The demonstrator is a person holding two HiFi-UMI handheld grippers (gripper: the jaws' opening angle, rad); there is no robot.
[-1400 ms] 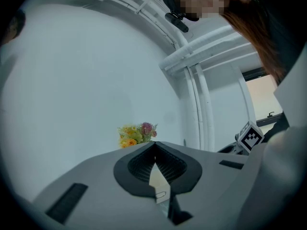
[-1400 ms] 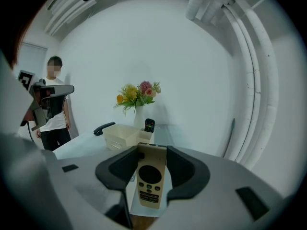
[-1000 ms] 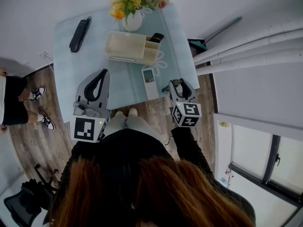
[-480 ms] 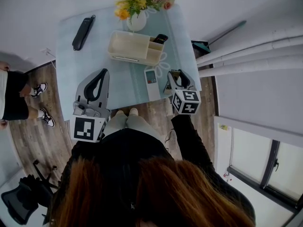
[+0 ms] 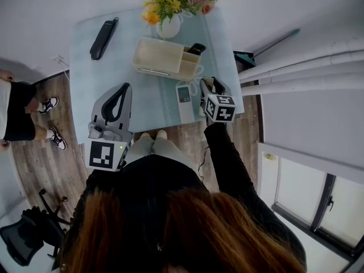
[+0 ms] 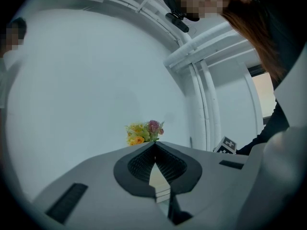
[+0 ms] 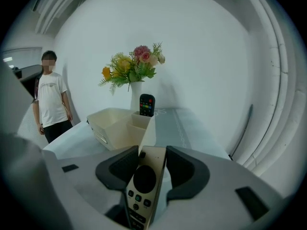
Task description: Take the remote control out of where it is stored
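Observation:
A black remote [image 5: 197,48] [image 7: 147,104] stands upright in the small end compartment of a cream organizer box [image 5: 156,56] [image 7: 115,121] on the pale blue table [image 5: 142,104]. My right gripper [image 5: 206,85] [image 7: 152,152] hovers over the table's near right corner, a short way in front of the box. It is shut on a cream remote [image 7: 144,181] with a round black pad, held lengthwise between the jaws. My left gripper [image 5: 122,91] [image 6: 154,145] hangs at the table's near left edge, shut and empty.
A white remote with a small screen [image 5: 183,98] lies on the table just left of my right gripper. A flower vase [image 5: 169,1] [image 7: 134,68] stands behind the box. A long black case [image 5: 103,37] lies far left. A person [image 7: 50,99] stands beside the table.
My right gripper has carried the cream remote from over the floor forward to above the table's near right corner and lower. The left gripper has stayed put.

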